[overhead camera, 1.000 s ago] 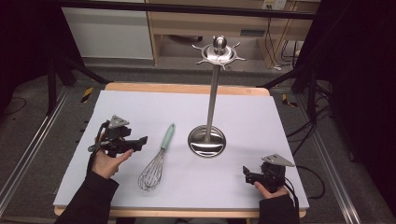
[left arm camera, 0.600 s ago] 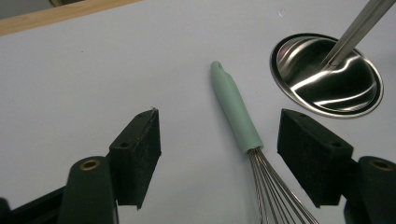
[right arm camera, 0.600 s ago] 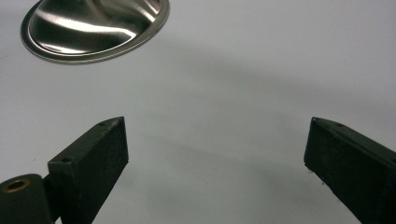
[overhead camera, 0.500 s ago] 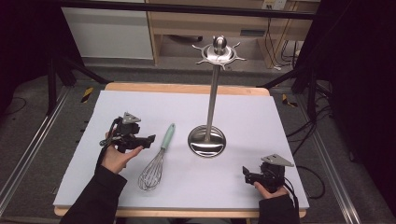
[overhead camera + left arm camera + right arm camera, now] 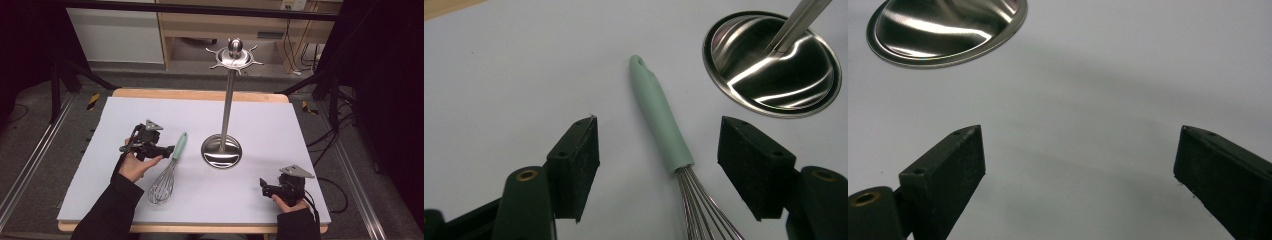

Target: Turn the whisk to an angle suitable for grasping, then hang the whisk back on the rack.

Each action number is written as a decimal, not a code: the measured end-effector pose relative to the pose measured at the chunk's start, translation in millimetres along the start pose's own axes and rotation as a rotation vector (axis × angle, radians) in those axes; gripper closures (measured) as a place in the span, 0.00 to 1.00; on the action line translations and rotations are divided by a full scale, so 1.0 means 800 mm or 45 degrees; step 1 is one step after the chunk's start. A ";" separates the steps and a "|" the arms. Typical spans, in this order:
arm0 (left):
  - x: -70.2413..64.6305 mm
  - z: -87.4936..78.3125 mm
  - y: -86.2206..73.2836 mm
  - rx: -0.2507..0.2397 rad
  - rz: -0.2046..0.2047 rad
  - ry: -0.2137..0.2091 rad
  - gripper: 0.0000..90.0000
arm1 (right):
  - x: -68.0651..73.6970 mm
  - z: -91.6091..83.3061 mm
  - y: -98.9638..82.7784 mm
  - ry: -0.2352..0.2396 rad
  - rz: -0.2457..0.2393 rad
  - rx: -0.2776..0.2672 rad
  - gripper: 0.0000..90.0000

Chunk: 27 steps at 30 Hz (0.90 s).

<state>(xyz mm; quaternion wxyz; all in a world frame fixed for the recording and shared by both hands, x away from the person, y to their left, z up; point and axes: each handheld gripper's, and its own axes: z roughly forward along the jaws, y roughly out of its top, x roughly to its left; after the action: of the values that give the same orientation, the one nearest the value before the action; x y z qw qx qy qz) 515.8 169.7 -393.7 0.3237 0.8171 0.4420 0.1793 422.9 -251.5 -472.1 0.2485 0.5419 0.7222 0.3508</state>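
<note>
A wire whisk (image 5: 168, 171) with a mint-green handle (image 5: 659, 116) lies flat on the white board, handle pointing away from me. My left gripper (image 5: 165, 149) hovers just left of that handle, open, and in the left gripper view (image 5: 658, 162) the handle lies between the two spread jaws without touching them. A steel utensil stand (image 5: 226, 107) with a round base (image 5: 774, 62) and a hooked top rises right of the whisk. My right gripper (image 5: 265, 189) rests near the board's front right, open and empty (image 5: 1079, 172).
The white board (image 5: 125, 110) covers a wooden table (image 5: 200, 94). The stand's base edge (image 5: 943, 37) lies ahead and left of the right gripper. Metal rails run along both sides of the table, with cables on the floor at the right.
My left gripper has moved right and a little forward, closing in on the whisk's handle. The right gripper has stayed put.
</note>
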 end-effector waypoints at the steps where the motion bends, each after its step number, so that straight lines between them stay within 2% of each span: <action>1: -0.002 0.005 0.001 0.014 -0.003 -0.002 0.36 | 0.000 0.001 0.000 -0.005 -0.002 -0.001 0.07; 11: -0.007 0.025 0.004 0.076 0.001 -0.007 0.37 | 0.001 0.001 0.001 0.001 0.006 0.003 0.07; 18: -0.007 0.034 0.003 0.118 0.002 -0.017 0.41 | 0.001 0.001 0.000 0.008 0.002 0.007 0.07; 27: -0.011 0.044 0.001 0.159 0.005 -0.003 0.46 | 0.001 0.002 0.000 0.015 -0.006 0.012 0.07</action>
<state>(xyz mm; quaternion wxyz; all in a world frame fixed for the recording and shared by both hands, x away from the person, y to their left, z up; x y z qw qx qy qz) 532.0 148.8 -418.7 0.2724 0.8368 0.4504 0.1510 424.2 -250.5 -473.2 0.2426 0.5392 0.7266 0.3501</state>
